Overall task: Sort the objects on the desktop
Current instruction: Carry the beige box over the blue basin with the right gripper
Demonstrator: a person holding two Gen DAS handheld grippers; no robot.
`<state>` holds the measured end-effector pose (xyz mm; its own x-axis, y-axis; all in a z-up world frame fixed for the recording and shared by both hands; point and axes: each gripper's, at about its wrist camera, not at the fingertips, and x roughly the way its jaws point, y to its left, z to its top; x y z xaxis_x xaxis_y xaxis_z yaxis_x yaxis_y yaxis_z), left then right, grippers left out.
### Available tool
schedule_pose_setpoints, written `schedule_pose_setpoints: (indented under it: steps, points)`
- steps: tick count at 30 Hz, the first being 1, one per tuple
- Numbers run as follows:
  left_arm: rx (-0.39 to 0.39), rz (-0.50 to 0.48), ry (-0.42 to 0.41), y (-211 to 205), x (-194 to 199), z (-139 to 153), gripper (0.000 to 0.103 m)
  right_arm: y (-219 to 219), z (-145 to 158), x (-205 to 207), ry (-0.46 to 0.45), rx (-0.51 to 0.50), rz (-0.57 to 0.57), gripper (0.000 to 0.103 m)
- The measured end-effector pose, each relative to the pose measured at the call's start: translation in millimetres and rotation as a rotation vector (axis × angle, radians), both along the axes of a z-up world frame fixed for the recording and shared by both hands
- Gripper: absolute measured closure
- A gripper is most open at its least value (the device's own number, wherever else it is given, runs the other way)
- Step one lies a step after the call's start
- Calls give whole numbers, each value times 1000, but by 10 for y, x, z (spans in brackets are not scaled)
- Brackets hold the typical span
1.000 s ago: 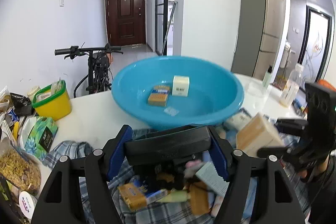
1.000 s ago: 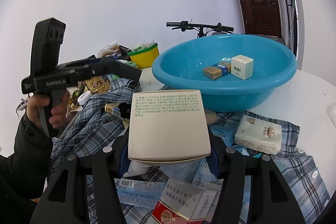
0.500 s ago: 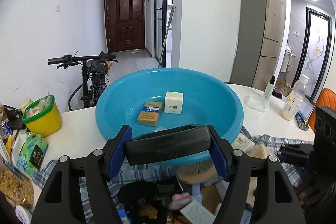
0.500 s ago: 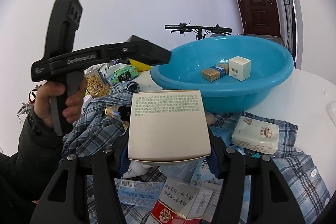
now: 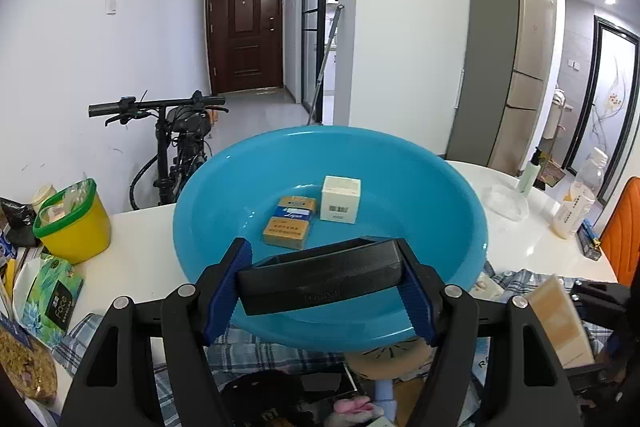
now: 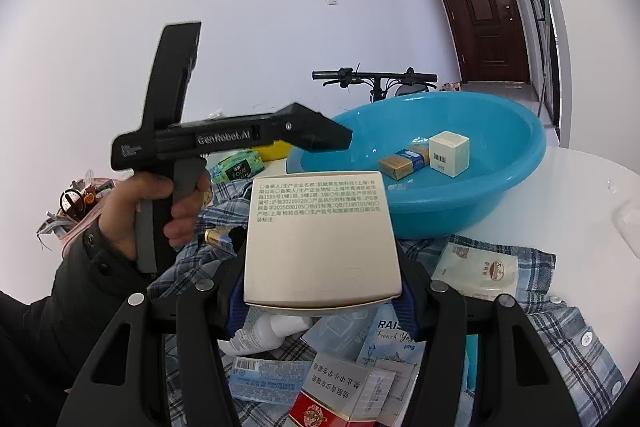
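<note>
The lower part of the flat black rectangular case (image 5: pixel 320 277) is masked by the blue pads (image 5: pixel 228 287) of the left gripper (image 5: pixel 322 285), which is clamped on its two ends; its long axis is set crosswise, slightly tilted, above the near rim of the round blue plastic basin (image 5: pixel 452 203). In the basin, a small white cube-shaped carton (image 5: pixel 341 199) and an orange-and-blue cardboard packet (image 5: pixel 289 221) are seen lying just beside each other. The right gripper (image 6: pixel 320 291) is closed on a cream rectangular printed box (image 6: pixel 320 239), held upright above the checked cloth (image 6: pixel 560 323); the box's base is hidden. Packets under it are cut off.
</note>
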<state>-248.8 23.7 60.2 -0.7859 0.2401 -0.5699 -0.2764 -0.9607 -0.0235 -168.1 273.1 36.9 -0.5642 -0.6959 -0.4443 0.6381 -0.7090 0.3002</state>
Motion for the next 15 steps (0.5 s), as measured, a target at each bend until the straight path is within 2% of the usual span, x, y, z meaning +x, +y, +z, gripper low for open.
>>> schedule_pose_setpoints:
  steps: [8,15]
  points:
    - [1,8,12,-30,25,5,30,-11,131,8,14,17,-22,46]
    - [8,11,9,-54,29,18,30,-45,578,-11,95,62,-74,46]
